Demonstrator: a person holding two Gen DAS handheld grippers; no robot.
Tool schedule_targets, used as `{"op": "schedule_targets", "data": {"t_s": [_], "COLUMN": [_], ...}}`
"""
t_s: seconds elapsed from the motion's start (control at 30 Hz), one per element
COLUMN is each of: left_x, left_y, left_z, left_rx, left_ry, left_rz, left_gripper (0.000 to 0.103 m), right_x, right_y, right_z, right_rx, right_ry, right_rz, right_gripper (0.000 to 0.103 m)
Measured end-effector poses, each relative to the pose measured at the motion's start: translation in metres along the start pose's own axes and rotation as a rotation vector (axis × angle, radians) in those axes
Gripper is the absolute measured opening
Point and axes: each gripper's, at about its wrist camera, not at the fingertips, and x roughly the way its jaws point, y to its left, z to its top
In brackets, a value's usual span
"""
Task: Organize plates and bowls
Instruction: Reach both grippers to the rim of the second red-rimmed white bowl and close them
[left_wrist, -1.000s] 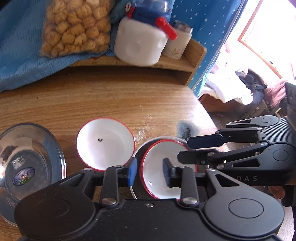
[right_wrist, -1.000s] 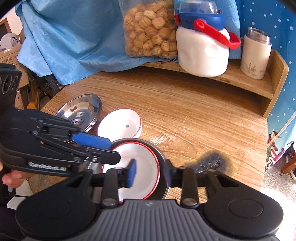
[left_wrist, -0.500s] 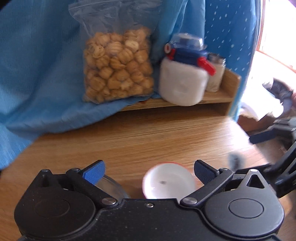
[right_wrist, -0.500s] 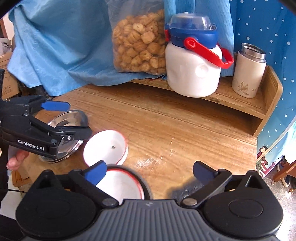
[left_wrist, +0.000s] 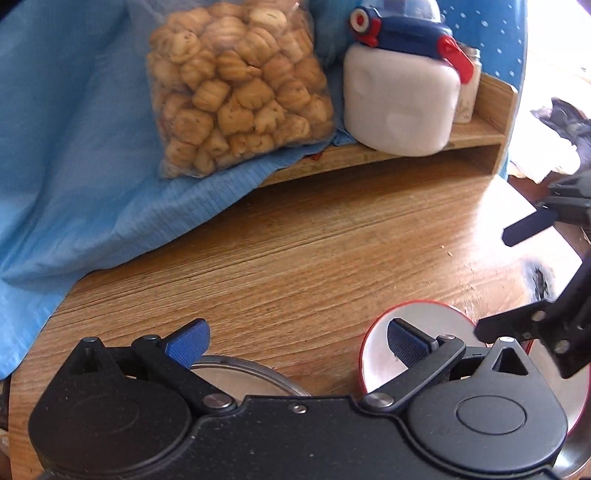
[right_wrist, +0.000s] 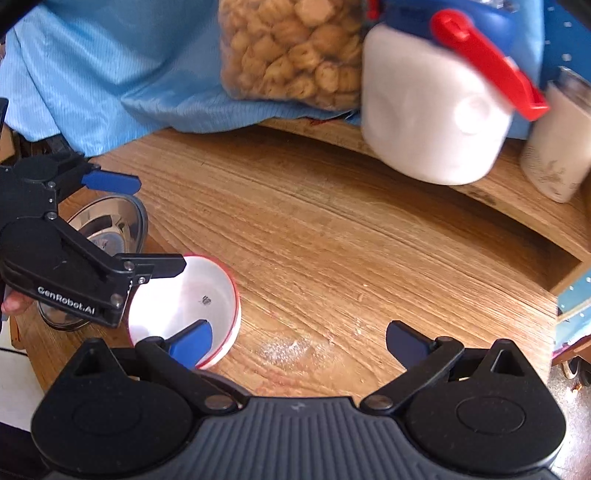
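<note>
A white bowl with a red rim (right_wrist: 184, 295) sits on the wooden table (right_wrist: 332, 240), and a steel plate (right_wrist: 110, 218) lies just left of it. My left gripper (left_wrist: 297, 341) is open; its left pad hangs over the steel plate (left_wrist: 240, 373) and its right pad over the white bowl (left_wrist: 373, 362), touching neither. My right gripper (right_wrist: 299, 341) is open with bare table between its fingers, its left pad over the bowl's near edge. From the right wrist, the left gripper (right_wrist: 162, 223) shows with jaws wide. The right gripper (left_wrist: 506, 280) shows at the frame's right edge.
A low wooden shelf (left_wrist: 476, 129) at the back holds a bag of snacks (left_wrist: 236, 85), a white jug with a blue lid and red handle (left_wrist: 399, 99) and a cream flask (right_wrist: 557, 147). Blue cloth (left_wrist: 74, 147) drapes the back left. A burn mark (left_wrist: 539, 280) marks the table's right edge.
Both grippers went from nearly closed at the rim of a bowl sitting in a steel pan to wide open, then shifted left over the loose white bowl and steel plate.
</note>
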Motion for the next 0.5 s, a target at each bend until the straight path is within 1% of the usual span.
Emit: {"op": "schedule_targets", "data": {"t_s": [0.23,0.43,0.5], "left_x": [0.006,0.013,0.015], "left_y": [-0.003,-0.007,-0.006], "left_z": [0.001,0.003,0.005], "left_rx": [0.067,0.091,0.091], "left_ry": [0.002,0.006,0.008], "left_rz": [-0.041,-0.028,-0.026], "left_gripper": [0.102,0.101,0.101], "right_x": [0.016,0.023,0.024], "right_y": [0.006,0.005,0.003], "right_z": [0.007,0.009,0.01], "right_rx": [-0.035,-0.047,-0.053], "right_ry": [0.039,0.058,0.061], "right_rz": [0.009,0.007,-0.015], "right_gripper": [0.102,0.102,0.102]}}
